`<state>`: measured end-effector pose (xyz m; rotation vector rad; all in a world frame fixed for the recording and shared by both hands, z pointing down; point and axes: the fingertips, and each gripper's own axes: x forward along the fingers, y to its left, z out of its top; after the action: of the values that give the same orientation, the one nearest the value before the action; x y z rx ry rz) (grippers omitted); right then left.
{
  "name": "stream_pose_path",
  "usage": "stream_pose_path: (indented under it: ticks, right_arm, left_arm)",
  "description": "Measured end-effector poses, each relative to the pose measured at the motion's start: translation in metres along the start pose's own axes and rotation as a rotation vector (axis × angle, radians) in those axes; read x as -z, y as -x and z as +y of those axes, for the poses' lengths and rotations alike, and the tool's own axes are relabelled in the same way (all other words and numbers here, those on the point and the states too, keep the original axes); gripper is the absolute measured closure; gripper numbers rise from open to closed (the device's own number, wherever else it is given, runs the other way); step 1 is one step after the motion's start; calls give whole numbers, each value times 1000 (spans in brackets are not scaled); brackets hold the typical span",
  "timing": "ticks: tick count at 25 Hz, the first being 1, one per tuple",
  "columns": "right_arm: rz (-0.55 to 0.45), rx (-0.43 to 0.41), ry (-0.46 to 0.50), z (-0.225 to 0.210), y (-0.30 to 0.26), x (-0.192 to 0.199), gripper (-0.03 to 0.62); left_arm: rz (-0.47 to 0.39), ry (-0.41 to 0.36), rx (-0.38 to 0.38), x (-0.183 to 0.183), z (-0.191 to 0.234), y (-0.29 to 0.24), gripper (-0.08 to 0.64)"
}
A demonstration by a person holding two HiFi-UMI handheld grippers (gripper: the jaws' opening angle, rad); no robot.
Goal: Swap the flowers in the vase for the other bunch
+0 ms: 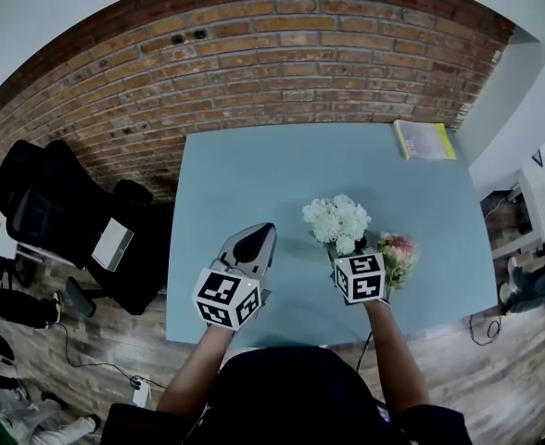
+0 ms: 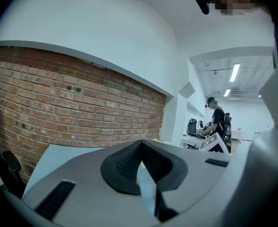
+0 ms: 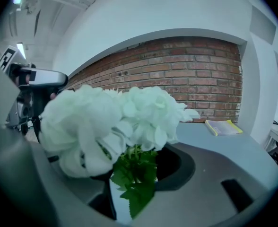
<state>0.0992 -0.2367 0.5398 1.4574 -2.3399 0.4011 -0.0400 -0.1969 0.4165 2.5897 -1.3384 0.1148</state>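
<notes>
Right gripper (image 3: 132, 174): I am grasping with it the stems of the white flowers (image 1: 337, 221), just under the blooms.
Left gripper (image 2: 140, 164): clenched and empty, hanging well apart from the flowers.
White flowers: standing near the near edge of the desk (image 1: 254, 174), toward its right side; the vase is hidden, I cannot see it.
Pink bunch (image 1: 398, 253): lying just beside them, toward the right edge.
My care: I am aiming to lift straight up and slowly, gripping firmly without crushing, so the vase is not tipping.

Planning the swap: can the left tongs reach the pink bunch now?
Probably not cleanly: the white flowers and right tongs sit between the left tongs and the pink bunch.
</notes>
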Motion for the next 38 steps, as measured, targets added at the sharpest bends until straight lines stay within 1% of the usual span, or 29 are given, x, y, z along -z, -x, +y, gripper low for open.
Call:
stream_pose_path:
  ticks: [9,15,26,38]
  right_arm:
    - [-13,2,-4,3,4,-3,376]
    - [-42,7,-18,5,12,-18,376]
    - [-99,16,17,14,33,-57,376]
    - [-196,24,10,21,63,-113,376]
  left_arm:
    - [-3,-2,4,2,2,6,555]
    - [-12,5,9,0,2,10,555]
    - [-38,20,21,0,2,19,555]
    - [-52,36,37,-2,3,25,555]
